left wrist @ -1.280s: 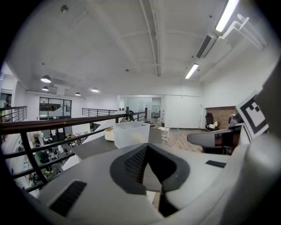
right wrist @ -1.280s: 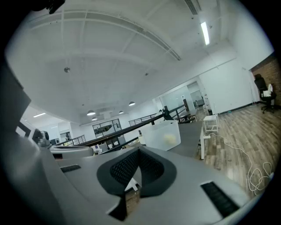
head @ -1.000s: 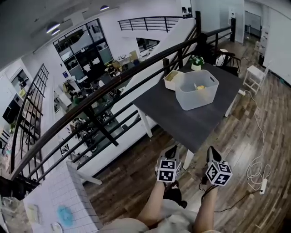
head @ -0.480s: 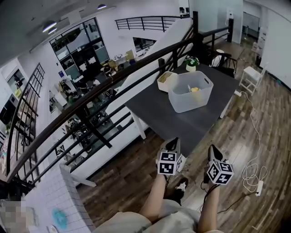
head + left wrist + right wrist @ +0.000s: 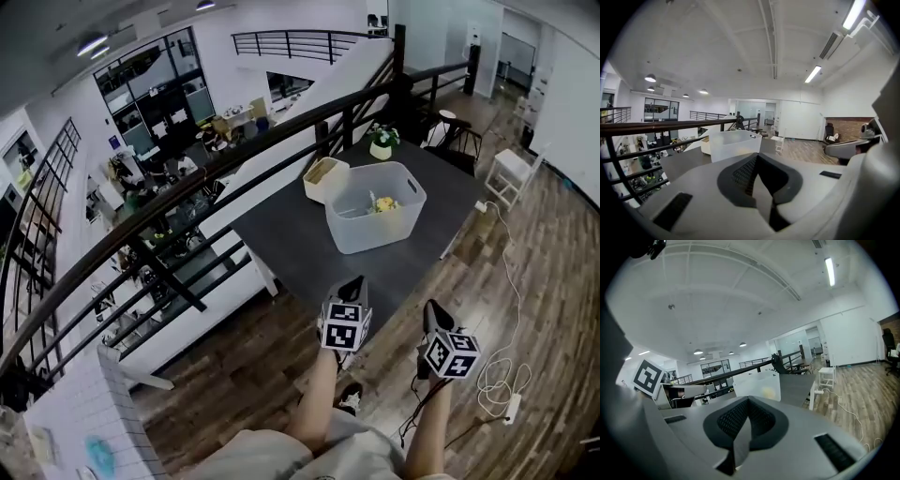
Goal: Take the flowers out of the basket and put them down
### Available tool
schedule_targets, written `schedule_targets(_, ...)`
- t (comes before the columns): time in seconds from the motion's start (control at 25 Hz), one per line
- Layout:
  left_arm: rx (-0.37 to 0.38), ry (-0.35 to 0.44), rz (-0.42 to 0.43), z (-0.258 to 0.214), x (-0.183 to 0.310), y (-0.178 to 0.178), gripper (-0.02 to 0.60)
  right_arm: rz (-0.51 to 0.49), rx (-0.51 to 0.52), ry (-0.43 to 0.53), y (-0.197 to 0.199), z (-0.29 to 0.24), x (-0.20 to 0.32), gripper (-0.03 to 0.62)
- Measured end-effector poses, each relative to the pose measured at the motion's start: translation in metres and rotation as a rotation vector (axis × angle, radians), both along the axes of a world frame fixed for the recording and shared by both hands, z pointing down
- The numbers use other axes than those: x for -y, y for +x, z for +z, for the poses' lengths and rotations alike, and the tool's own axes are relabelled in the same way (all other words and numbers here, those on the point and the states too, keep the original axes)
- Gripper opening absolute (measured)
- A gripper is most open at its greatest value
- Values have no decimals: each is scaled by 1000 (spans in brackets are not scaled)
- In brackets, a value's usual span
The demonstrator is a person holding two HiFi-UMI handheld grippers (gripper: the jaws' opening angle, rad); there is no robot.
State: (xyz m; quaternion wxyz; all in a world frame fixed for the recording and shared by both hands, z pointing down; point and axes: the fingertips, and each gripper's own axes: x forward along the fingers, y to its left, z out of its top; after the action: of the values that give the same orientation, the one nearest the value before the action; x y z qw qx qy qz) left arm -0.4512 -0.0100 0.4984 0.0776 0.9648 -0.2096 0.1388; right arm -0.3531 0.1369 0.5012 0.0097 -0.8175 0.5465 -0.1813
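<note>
Landmark: the basket (image 5: 371, 234), white and translucent, with handle slots in its rim. It is sitting on a dark grey bench (image 5: 291, 246), towards the far end.

Flowers (image 5: 384, 202): lying inside the basket, against its far wall. Yellow heads are showing above some pale wrapping; further detail is too small to tell. Nothing is touching them.

Left gripper (image 5: 353, 282): hovering on the near side of the basket, well apart from it, just over the near edge of the bench. Its fingers (image 5: 743, 174) are pressing together with nothing between them, and they are pointing at the basket.

Right gripper (image 5: 431, 307): hovering on the near side of the basket, further off than the left one, over the wooden floor (image 5: 525, 281) off the bench corner. Its fingers (image 5: 732, 418) are meeting at the tips and holding nothing. They are also aiming towards the basket.

Around the basket:
- A cream box (image 5: 325, 178) is standing just beside the basket's far-left corner.
- A potted plant (image 5: 381, 142) is standing beyond the basket, at the far edge of the bench.
- A dark railing (image 5: 234, 155) is running behind the basket, along the left side of the bench.
- A white cable (image 5: 506, 309) is trailing across the floor to the right of the basket, ending at a power strip (image 5: 511, 406).
</note>
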Motion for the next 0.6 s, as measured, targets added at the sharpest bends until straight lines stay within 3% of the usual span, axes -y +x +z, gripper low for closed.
schedule_targets(0.16,-8,-47,72,4,11,45,23,-5,-11,1,31,-6,18,18)
schedule_targets(0.36,37,-27,98,17,32,88,23,22,-7,9,72,-1,33,18)
schedule_targets(0.6,33,-37,114,21,52,111,23,41,19,2,98,9,50,18)
